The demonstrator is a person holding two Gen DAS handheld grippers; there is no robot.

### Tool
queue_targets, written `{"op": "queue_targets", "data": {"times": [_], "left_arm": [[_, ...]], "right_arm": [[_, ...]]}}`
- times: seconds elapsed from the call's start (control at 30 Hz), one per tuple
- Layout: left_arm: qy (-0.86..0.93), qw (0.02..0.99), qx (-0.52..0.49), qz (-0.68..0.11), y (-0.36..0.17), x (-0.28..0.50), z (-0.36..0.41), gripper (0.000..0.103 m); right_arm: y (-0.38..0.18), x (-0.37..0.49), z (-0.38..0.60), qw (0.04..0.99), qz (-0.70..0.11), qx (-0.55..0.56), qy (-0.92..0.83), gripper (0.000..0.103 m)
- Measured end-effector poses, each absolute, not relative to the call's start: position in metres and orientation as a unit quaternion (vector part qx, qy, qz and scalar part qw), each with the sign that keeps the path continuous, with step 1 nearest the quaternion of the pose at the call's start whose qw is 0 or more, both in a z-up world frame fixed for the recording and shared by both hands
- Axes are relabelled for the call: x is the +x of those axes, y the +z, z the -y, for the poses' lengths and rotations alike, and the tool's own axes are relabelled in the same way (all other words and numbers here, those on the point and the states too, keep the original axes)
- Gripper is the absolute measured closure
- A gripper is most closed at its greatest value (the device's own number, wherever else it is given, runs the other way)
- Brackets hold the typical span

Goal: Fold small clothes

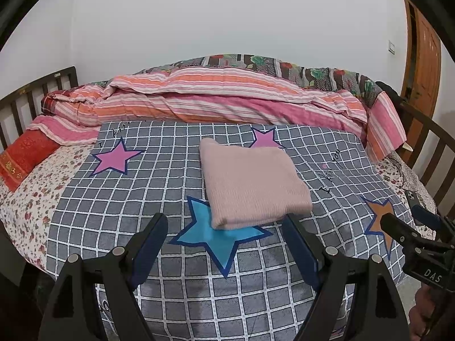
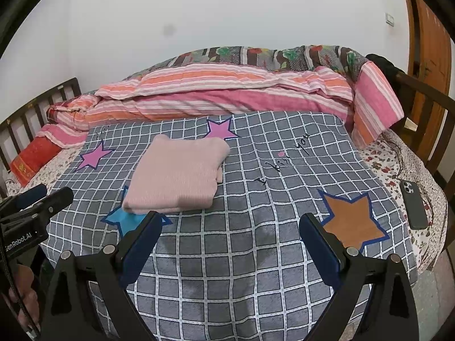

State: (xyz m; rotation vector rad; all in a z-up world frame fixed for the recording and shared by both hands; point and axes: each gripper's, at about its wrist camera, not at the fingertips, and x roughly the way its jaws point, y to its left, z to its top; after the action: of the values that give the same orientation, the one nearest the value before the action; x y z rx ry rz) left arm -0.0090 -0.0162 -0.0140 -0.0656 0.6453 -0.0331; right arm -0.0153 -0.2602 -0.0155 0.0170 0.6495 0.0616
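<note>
Left wrist view shows the grey checked blanket [image 1: 113,213] spread flat as a folding surface, the pink knitted garment [image 1: 250,182] folded on its middle, and left gripper [image 1: 227,227] and right gripper [image 2: 230,227] spread wide, empty, hovering short of it.

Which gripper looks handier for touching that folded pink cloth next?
Probably the left gripper: the pink cloth lies just beyond its open fingers. The right gripper points beside it.
</note>
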Motion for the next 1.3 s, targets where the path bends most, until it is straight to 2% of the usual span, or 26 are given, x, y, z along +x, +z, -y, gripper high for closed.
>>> {"op": "queue_targets", "data": {"times": [1.3], "left_arm": [[-0.011, 0.949, -0.034, -0.312, -0.0072, -0.0103, 0.0161, 0.022]], "right_arm": [[-0.0129, -0.0148, 0.2561, 0.948, -0.317, 0.007, 0.026, 0.007]]}}
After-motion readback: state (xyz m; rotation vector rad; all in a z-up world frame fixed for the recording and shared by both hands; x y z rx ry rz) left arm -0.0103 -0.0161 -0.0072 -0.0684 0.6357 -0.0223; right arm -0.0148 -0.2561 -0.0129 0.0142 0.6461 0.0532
